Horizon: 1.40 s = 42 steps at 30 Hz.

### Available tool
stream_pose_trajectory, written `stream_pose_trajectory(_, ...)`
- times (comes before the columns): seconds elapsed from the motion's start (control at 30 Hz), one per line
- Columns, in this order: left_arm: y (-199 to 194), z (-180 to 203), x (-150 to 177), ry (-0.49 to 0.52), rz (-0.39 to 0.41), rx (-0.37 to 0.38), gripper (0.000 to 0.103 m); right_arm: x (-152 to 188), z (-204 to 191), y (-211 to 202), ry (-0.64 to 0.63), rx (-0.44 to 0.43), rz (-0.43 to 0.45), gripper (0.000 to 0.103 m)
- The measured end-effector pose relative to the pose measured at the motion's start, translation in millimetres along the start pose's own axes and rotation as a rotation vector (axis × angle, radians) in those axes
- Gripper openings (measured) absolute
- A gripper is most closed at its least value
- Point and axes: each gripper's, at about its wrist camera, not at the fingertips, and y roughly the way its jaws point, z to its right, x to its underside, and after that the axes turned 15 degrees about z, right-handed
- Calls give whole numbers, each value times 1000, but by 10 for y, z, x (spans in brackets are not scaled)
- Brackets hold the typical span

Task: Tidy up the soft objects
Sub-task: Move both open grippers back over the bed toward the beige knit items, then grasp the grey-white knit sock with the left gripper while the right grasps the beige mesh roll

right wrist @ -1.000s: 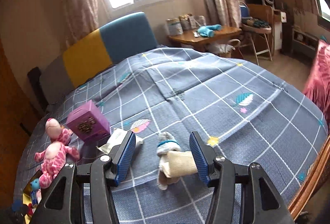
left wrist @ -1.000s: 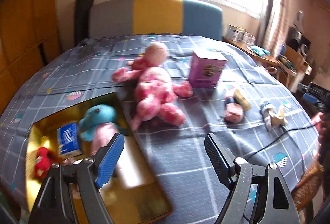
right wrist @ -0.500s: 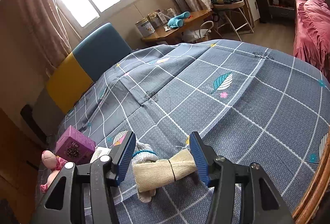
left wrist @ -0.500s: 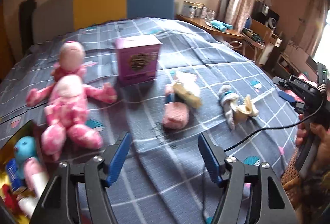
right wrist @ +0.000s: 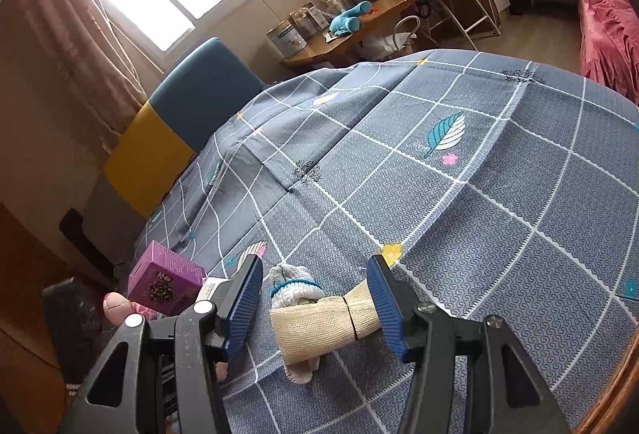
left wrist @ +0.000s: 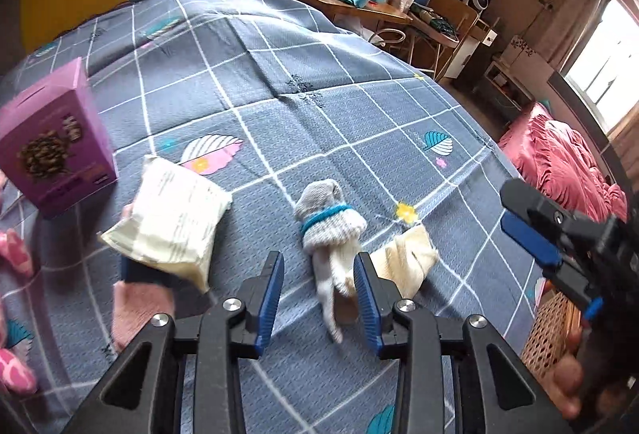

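My left gripper (left wrist: 318, 298) over grey sock (left wrist: 328, 220) on checked bedspread (left wrist: 279, 82), jaws just been closing, sock's tail between them, pads not pressing; my right gripper (right wrist: 315, 304) parted, astride cream sock (right wrist: 319, 322), ungripped; purple box (left wrist: 54, 138) left.

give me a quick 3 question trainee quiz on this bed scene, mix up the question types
1. True or false: the purple box lies on its side on top of the cream packet.
2. Multiple choice: what lies between the jaws of the right gripper? A) a pink plush B) a grey glove with a blue band and a beige bundle C) a tin
3. Fill in: the bedsheet is grey with a ____ grid of lines.

Key: 1 false, the box stands on the sheet beside the packet. 2 B. 3 white.
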Motion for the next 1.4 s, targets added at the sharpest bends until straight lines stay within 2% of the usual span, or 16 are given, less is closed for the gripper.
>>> stream_pose_trajectory(0.2, 539, 66, -72, -35, -83, -3, 46, 15, 28, 24, 30, -22, -17, 55)
stream_pose_trajectory(0.23, 608, 70, -71, -38, -99, 2, 49, 15, 31, 24, 33, -26, -17, 55)
stream_pose_trajectory(0.27, 670, 77, -72, -35, -105, -6, 56, 14, 35, 23, 36, -26, -16, 55)
stream_pose_trajectory(0.3, 730, 77, -75, -37, -114, -15, 56, 13, 40, 26, 40, -25, -16, 55)
stream_pose_trajectory(0.37, 852, 51, -61, -73, -148, -7, 53, 14, 53, 33, 47, -28, -19, 55)
stream_pose_trajectory(0.4, 874, 50, -42, -83, -154, 0, 47, 13, 59, 32, 50, -27, -18, 55)
stream_pose_trajectory(0.5, 808, 110, -8, -43, -117, -8, 39, 8, 66, 26, 53, -26, -12, 55)
stream_pose_trajectory(0.67, 418, 58, 37, -33, -34, 4, 38, 12, 68, 28, 60, -17, -7, 55)
stream_pose_trajectory(0.9, -272, -116, 194, -23, 41, -8, 38, 67, -7, 114, 25, -20, -62, 55)
stream_pose_trajectory(1.03, -596, -239, 416, -36, 46, -18, 38, 161, -115, 214, -46, 6, -129, 55)
stream_pose_trajectory(1.1, -762, -284, 550, -27, 51, -30, 38, 242, -158, 304, -78, 29, -199, 55)
stream_pose_trajectory(1.4, -1397, -649, 1080, -58, 50, -64, 38, 657, -257, 559, -132, 138, -396, 55)
